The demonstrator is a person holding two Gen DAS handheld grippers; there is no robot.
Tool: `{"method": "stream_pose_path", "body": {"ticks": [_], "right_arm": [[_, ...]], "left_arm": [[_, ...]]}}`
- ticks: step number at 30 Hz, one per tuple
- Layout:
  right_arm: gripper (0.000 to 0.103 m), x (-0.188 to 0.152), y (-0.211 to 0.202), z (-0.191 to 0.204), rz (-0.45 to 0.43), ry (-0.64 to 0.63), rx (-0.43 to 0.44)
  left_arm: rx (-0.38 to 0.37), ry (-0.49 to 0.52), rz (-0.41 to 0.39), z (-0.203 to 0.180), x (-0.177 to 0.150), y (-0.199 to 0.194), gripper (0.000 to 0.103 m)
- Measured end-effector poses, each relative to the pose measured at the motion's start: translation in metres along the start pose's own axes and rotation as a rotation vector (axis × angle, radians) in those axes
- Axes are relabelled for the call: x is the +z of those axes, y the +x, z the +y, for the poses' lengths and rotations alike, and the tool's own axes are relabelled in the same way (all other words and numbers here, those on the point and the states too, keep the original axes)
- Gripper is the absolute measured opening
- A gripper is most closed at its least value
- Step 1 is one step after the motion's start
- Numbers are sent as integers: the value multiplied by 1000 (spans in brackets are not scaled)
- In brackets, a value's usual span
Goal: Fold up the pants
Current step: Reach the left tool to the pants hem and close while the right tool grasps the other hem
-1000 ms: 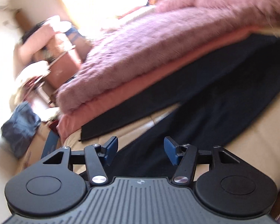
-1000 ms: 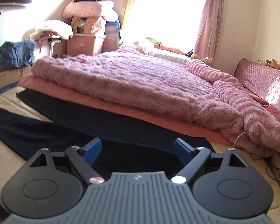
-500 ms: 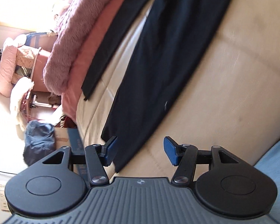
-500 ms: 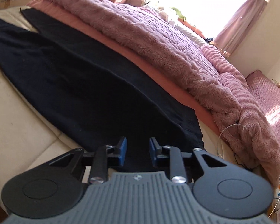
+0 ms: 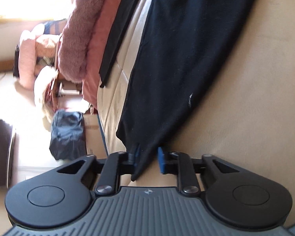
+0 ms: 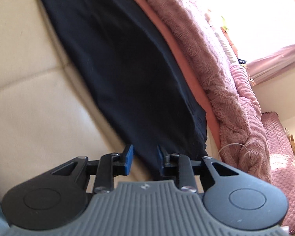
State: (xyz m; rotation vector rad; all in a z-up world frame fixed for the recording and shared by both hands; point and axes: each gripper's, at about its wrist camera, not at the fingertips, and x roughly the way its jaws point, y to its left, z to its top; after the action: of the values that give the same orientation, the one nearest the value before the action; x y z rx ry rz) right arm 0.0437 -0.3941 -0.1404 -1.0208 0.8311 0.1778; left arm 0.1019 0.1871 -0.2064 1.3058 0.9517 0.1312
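Observation:
Black pants (image 5: 186,49) lie spread flat on a beige mattress (image 5: 255,98). The hem corner of the near leg runs down between the fingers of my left gripper (image 5: 147,157), whose jaws are closing. The cloth covers part of the left blue pad, while the right pad (image 5: 161,160) still shows bare. The far leg (image 5: 120,29) lies beside a salmon sheet. In the right wrist view the wide end of the pants (image 6: 118,59) reaches into my right gripper (image 6: 145,160). Its jaws are narrow, and a strip of mattress shows beside the left pad (image 6: 128,161).
A fluffy pink blanket (image 5: 78,39) (image 6: 216,68) on a salmon sheet (image 5: 96,49) borders the pants' far side. A thin cable (image 6: 234,147) loops near the right gripper. Off the mattress stand a dark blue bag (image 5: 66,133), boxes and piled bedding.
Both grippers have sunk and rolled down onto the pants. The left jaws went from wide to narrow around the leg hem. The right jaws narrowed earlier and now straddle the pants' edge.

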Motion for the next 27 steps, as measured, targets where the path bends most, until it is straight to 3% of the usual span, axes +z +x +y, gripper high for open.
{"method": "stream_pose_path", "body": {"ticks": [5, 8, 15, 16, 19, 27], "right_arm": [[21, -9, 7, 2, 42, -126, -39], [21, -16, 17, 8, 57, -247, -35], [20, -15, 33, 13, 65, -351, -77], [18, -15, 35, 15, 60, -356, -75], [0, -14, 36, 16, 50, -347, -63], [0, -12, 16, -5, -24, -173, -143]], "left_arm": [[-22, -140, 37, 15, 6, -12, 7], [-17, -216, 41, 31, 8, -21, 6], [-7, -332, 54, 55, 21, -40, 5], [-10, -350, 58, 58, 21, -42, 5], [-24, -422, 73, 70, 22, -45, 5], [-55, -665, 62, 107, 15, -57, 1]]}}
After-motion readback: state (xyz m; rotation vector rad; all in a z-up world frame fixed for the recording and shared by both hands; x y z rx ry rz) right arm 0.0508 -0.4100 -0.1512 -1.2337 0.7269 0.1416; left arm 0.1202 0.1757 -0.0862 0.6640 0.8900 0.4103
